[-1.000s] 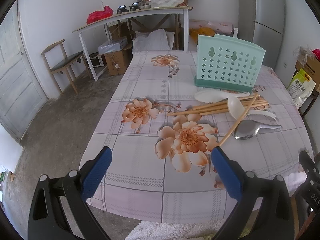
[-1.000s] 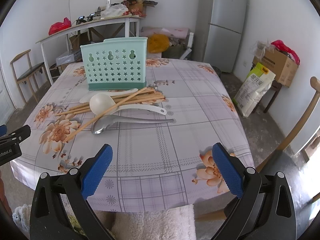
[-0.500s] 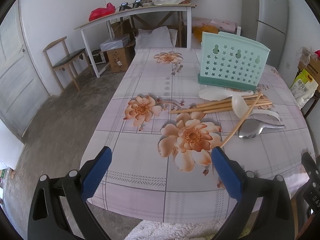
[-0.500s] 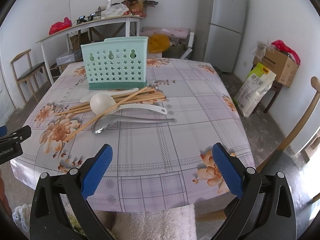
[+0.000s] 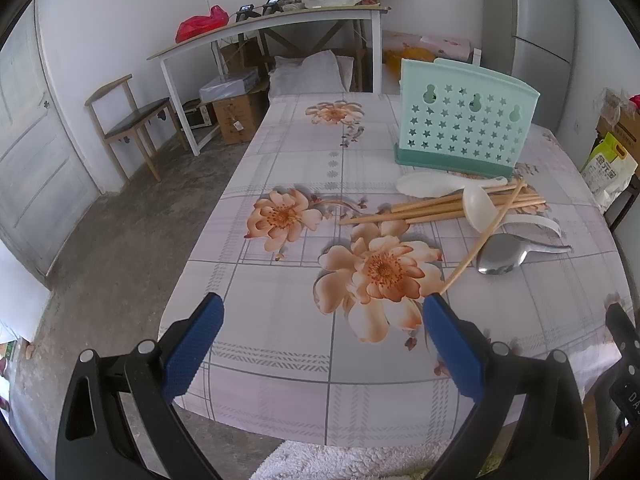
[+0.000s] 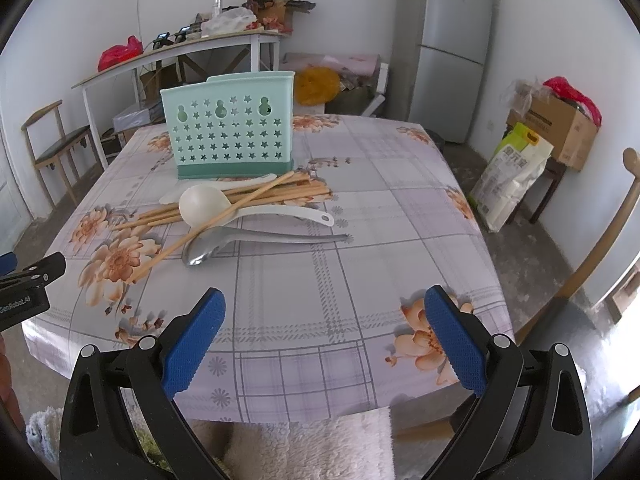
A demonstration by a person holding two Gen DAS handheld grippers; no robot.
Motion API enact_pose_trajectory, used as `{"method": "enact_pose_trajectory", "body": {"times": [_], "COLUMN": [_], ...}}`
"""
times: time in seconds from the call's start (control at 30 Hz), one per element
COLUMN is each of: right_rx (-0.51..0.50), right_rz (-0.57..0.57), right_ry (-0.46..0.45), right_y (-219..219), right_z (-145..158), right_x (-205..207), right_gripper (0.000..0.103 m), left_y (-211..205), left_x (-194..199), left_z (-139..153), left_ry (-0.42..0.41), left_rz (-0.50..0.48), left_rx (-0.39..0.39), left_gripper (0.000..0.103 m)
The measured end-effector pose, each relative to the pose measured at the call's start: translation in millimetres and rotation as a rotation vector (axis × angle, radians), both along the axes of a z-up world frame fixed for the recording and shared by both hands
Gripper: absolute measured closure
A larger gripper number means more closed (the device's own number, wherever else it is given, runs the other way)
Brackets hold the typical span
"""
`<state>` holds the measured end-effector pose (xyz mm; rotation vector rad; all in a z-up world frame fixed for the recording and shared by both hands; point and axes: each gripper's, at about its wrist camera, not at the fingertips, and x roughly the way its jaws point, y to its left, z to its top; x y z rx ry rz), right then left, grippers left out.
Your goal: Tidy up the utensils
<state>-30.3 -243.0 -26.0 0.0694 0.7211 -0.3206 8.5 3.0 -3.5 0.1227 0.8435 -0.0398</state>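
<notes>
A mint green utensil holder (image 5: pixel 464 124) (image 6: pixel 232 136) with star holes stands upright on the flowered table (image 5: pixel 280 320) (image 6: pixel 360 280). In front of it lies a pile: wooden chopsticks (image 5: pixel 432 206) (image 6: pixel 280 194), a white ladle (image 5: pixel 478 208) (image 6: pixel 202 204), a white rice paddle (image 5: pixel 424 184), a metal spoon (image 5: pixel 504 254) (image 6: pixel 248 240). One chopstick (image 5: pixel 476 246) (image 6: pixel 188 240) lies slanted across them. My left gripper (image 5: pixel 322 320) and right gripper (image 6: pixel 324 316) are both open and empty, over the table's near edge, well short of the pile.
A wooden chair (image 5: pixel 128 124) and a long white side table (image 5: pixel 260 24) stand at the back left. A fridge (image 6: pixel 452 48) is at the back right, a sack (image 6: pixel 512 176) and boxes on the right. A wooden chair back (image 6: pixel 600 240) stands right of the table.
The left gripper has drifted slightly back and left, so the pile sits a little farther right in its view. The right gripper has barely moved. Nothing was grasped.
</notes>
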Motion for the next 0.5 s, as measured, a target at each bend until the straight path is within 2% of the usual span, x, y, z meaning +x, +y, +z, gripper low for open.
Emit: {"method": "enact_pose_trajectory", "body": {"times": [0.5], "right_rx": [0.009], "right_rz": [0.019], "right_ry": [0.006], "right_y": [0.1], "right_z": [-3.1], "right_x": [6.6], "right_gripper": [0.008], "left_y": [-4.1], "left_x": [5.9], "left_z": [0.4], "left_ry": [-0.008], "left_rz": [-0.017], "left_rx": [0.003], "left_gripper": [0.006]}}
